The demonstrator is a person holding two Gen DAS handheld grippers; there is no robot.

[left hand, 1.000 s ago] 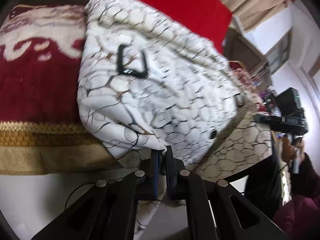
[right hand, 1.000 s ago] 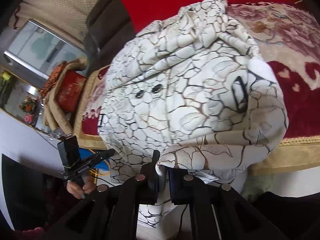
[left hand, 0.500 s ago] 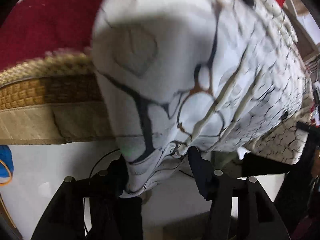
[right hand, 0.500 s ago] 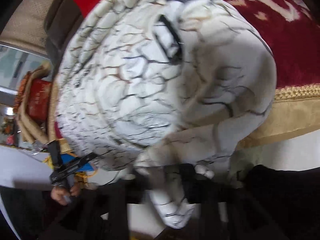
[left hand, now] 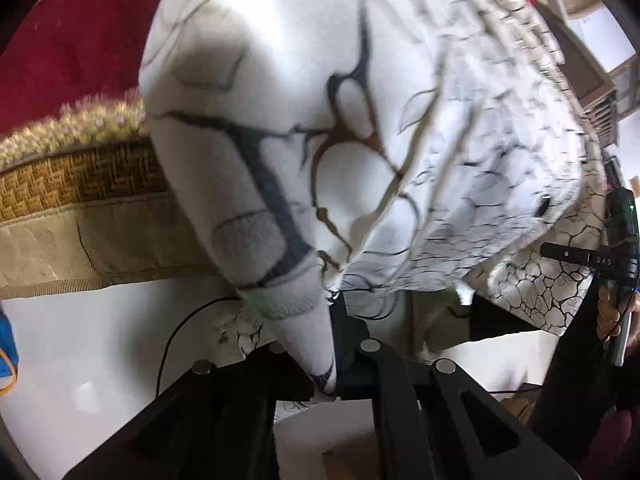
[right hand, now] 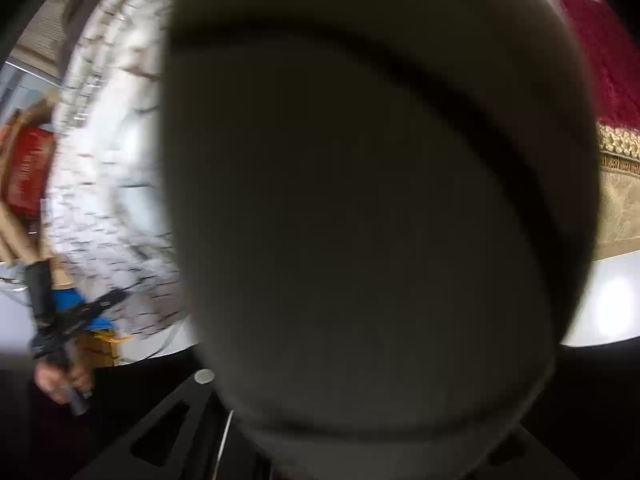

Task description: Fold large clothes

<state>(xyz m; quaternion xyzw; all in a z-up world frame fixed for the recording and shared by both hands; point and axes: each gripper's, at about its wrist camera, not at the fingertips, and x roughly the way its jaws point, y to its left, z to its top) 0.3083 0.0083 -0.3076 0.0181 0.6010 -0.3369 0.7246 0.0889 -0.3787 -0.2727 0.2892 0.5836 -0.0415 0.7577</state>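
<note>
A large white garment with a dark crackle print [left hand: 360, 100] lies bunched over the edge of a red and gold blanket [left hand: 76, 176]. In the left wrist view my left gripper [left hand: 320, 364] is shut on a hanging corner of the garment, which drapes down between the fingers. The right gripper [left hand: 592, 258] shows at the far right, held in a hand. In the right wrist view the garment [right hand: 372, 208] hangs dark and blurred right over the lens and hides my right gripper's fingers. The left gripper [right hand: 72, 316] shows at lower left.
The blanket's gold woven border [left hand: 60, 240] hangs over a white surface [left hand: 88, 344] with a thin black cable on it. A blue object [left hand: 6, 340] sits at the far left edge. Furniture and a red box [right hand: 28, 172] stand behind the garment.
Both grippers opened and came in close to the garment. The left one has now shut on a hanging corner. The cloth has swung over the right lens and covers it.
</note>
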